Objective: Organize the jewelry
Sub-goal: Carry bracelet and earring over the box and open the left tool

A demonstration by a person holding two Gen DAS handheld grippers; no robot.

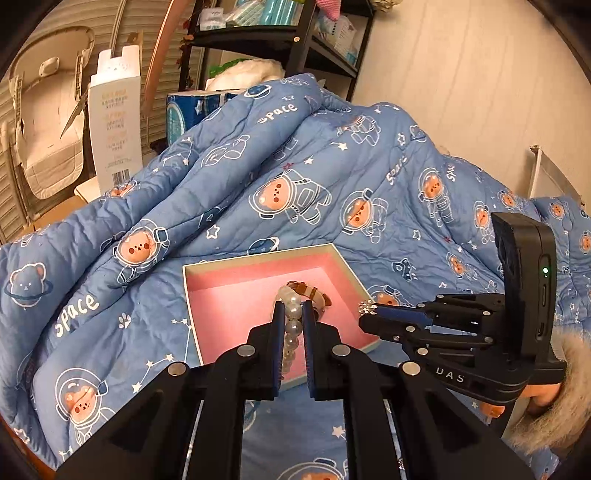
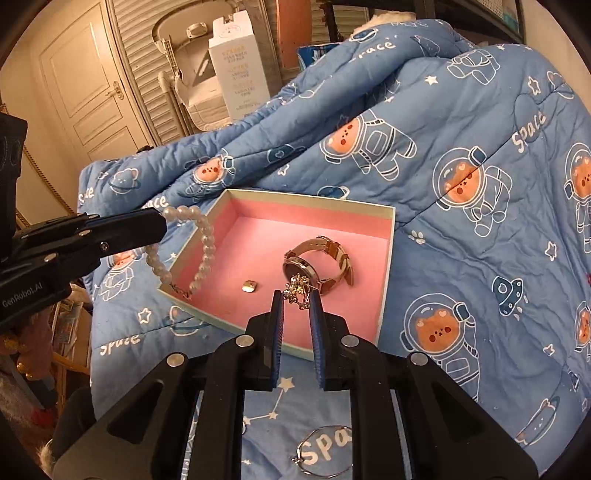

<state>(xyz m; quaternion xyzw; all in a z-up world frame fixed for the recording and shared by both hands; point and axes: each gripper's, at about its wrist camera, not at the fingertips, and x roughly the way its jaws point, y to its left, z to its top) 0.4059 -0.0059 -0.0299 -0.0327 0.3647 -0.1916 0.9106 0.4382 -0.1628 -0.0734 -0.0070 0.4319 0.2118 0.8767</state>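
A pink-lined box (image 1: 229, 306) (image 2: 258, 229) lies on the blue space-print quilt. My left gripper (image 1: 293, 308) (image 2: 162, 221) is shut on a pearl strand (image 1: 293, 328) (image 2: 205, 251) that hangs over the box's left rim into the box. My right gripper (image 2: 297, 297) (image 1: 367, 308) is shut on a sparkly rhinestone piece (image 2: 297, 290) (image 1: 366, 307), held over the box's near part. In the box lie a brown-strap watch (image 2: 319, 264) (image 1: 308, 291) and a small gold piece (image 2: 250, 286).
A thin silver ring bracelet (image 2: 325, 456) lies on the quilt (image 2: 461, 258) in front of the box. The quilt piles up high behind the box (image 1: 295, 147). A white carton (image 1: 114, 122), a shelf (image 1: 280, 33) and a door (image 2: 85, 92) stand beyond.
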